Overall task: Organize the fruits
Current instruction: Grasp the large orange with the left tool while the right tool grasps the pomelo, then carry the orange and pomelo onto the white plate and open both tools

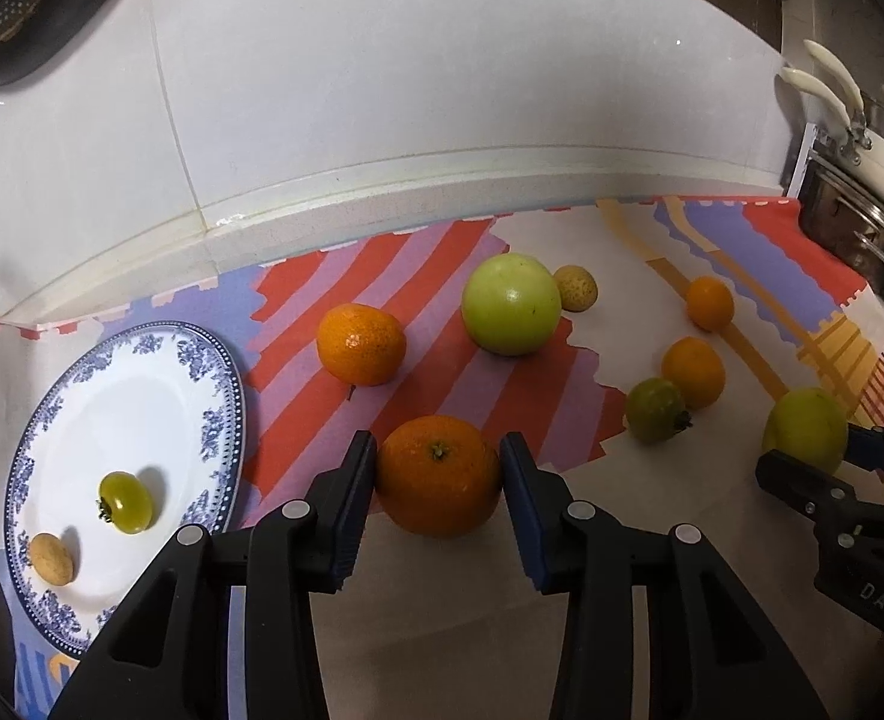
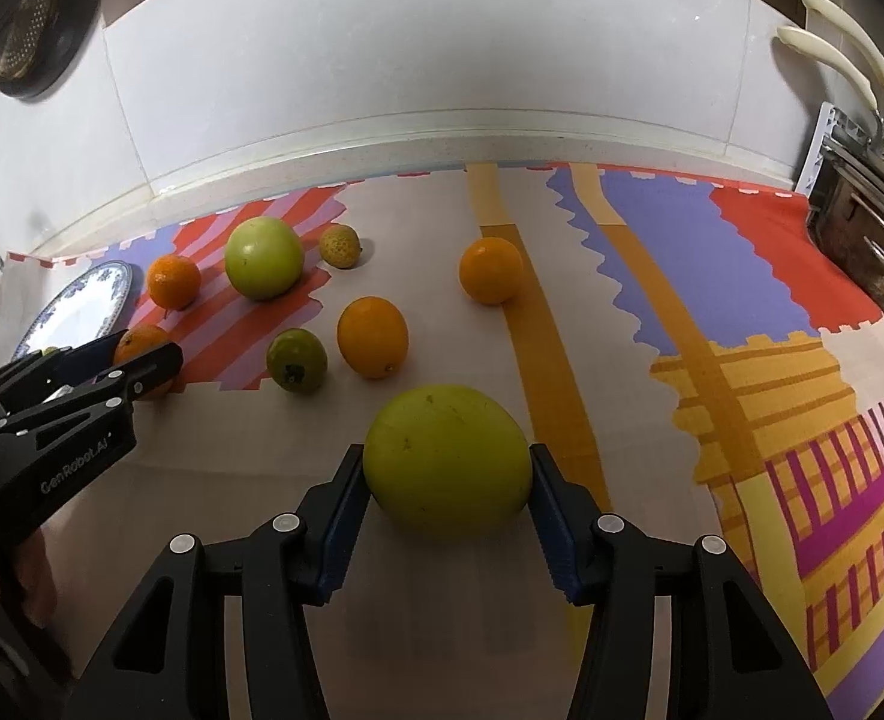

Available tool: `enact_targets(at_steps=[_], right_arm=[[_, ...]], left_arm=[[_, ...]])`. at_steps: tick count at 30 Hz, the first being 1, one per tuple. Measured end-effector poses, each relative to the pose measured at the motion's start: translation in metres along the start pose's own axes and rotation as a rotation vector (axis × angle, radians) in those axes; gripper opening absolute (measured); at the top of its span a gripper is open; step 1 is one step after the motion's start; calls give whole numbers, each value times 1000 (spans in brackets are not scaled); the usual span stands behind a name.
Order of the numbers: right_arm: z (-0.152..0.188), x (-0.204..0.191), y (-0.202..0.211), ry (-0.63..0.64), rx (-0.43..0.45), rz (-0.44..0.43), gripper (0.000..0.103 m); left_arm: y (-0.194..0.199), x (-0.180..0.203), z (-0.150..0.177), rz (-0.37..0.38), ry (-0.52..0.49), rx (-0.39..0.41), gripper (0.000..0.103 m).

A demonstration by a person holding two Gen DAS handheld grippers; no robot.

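Left claw clamped on an orange, stem end up, near the front of the surface, just right of the plate. Right claw clamped on a yellow-green fruit, long axis lying left to right. Bare room near the front edge; wall close behind, pots far right.

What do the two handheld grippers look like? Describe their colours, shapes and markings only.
The left gripper and the right gripper share one design: matte black plastic linkage arms with round silver rivets at the joints, and flat fingers faced with ribbed blue pads. The left body bears white "GenRobot.AI" lettering, seen from the right wrist view. No cables or sleeves show.
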State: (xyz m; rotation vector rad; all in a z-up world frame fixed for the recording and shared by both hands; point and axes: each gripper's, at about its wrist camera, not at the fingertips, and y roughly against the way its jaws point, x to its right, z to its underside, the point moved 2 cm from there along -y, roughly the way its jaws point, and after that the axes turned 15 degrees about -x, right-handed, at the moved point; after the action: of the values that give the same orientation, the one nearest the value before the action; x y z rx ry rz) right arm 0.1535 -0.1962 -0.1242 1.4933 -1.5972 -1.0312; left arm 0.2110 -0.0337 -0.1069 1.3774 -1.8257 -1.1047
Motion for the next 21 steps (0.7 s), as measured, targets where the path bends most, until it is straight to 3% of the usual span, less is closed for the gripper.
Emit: enact_targets(at_steps=[21], right_arm=[[7, -25, 54, 112, 103, -51, 53]], left_arm=[[74, -14, 27, -29, 72, 102, 42]])
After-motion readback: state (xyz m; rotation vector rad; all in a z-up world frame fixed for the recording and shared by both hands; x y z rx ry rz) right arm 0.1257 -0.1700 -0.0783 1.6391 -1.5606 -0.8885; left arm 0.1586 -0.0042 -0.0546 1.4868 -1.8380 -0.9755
